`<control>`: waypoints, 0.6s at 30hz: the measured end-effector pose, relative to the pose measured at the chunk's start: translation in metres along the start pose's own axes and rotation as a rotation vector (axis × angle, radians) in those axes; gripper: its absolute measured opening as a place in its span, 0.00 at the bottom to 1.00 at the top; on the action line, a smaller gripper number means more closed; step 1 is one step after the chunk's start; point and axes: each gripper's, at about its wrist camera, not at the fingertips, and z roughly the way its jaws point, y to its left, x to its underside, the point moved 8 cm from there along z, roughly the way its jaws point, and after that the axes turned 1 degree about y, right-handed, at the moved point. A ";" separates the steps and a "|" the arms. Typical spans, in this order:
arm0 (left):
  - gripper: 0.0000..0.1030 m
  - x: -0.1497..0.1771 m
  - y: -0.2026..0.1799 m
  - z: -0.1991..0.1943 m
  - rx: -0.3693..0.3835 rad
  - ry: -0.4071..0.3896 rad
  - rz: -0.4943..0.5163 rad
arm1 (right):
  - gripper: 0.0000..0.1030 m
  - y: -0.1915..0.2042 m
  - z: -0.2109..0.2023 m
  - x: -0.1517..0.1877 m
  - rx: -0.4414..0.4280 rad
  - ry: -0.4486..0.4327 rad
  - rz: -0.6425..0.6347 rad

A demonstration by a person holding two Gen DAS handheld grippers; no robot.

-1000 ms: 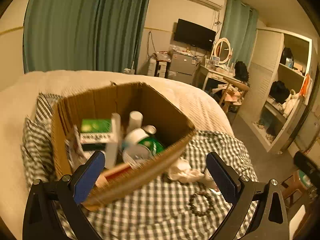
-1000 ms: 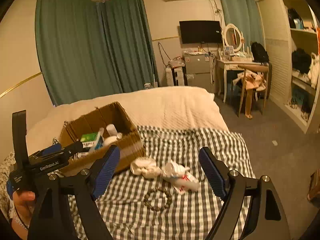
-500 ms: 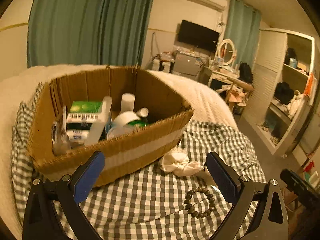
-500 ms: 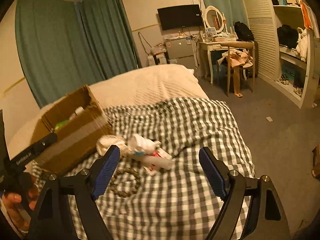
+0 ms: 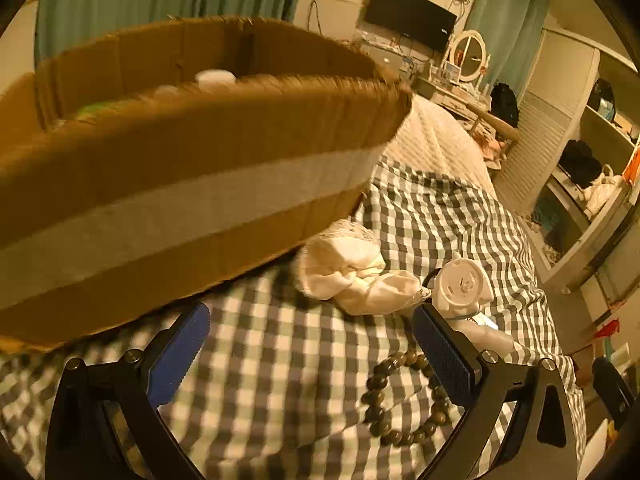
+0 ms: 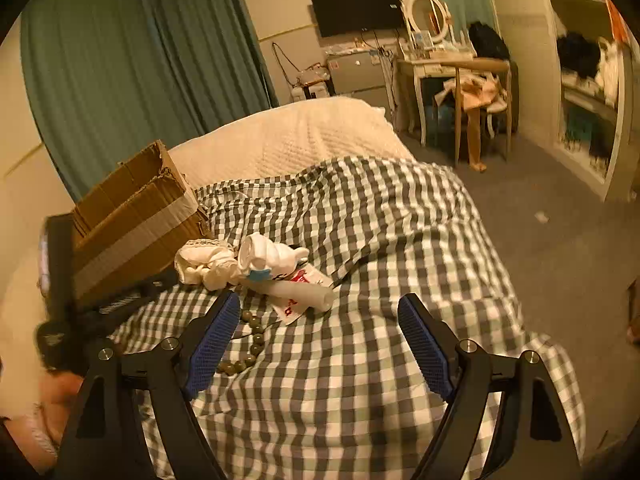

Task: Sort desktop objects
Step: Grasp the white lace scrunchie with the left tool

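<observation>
An open cardboard box [image 5: 192,168] [image 6: 132,216] with a pale tape band stands on the checked blanket [image 5: 280,360] [image 6: 360,240]; white container tops show over its rim. Just right of it lie a crumpled white cloth [image 5: 352,276] [image 6: 204,260], a white bottle [image 5: 464,284] [image 6: 272,252], a white tube with red print [image 6: 300,292] and a bead bracelet [image 5: 404,396] [image 6: 248,340]. My left gripper [image 5: 310,340] is open and low before the box's front wall, the bracelet by its right finger. My right gripper [image 6: 320,320] is open, just short of the tube.
The checked blanket covers a cream bed [image 6: 304,136]. Green curtains [image 6: 120,72] hang behind. A desk with a round mirror [image 6: 428,12], a chair [image 6: 480,92] and open shelves [image 6: 588,80] stand at the right across bare floor. A hand [image 6: 60,392] shows at the lower left.
My left gripper has dropped low and close to the box's front wall, hiding the contents. My right gripper has come down and forward toward the loose items on the blanket.
</observation>
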 end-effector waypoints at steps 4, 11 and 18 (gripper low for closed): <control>1.00 -0.011 -0.017 0.016 0.039 -0.028 0.031 | 0.79 -0.001 0.003 0.003 0.008 0.010 0.007; 1.00 -0.009 -0.019 0.065 -0.044 0.064 0.052 | 0.79 0.004 0.009 0.008 0.012 0.035 -0.004; 0.15 0.001 -0.022 0.056 0.036 0.066 0.079 | 0.79 0.006 0.022 0.015 0.015 0.063 -0.020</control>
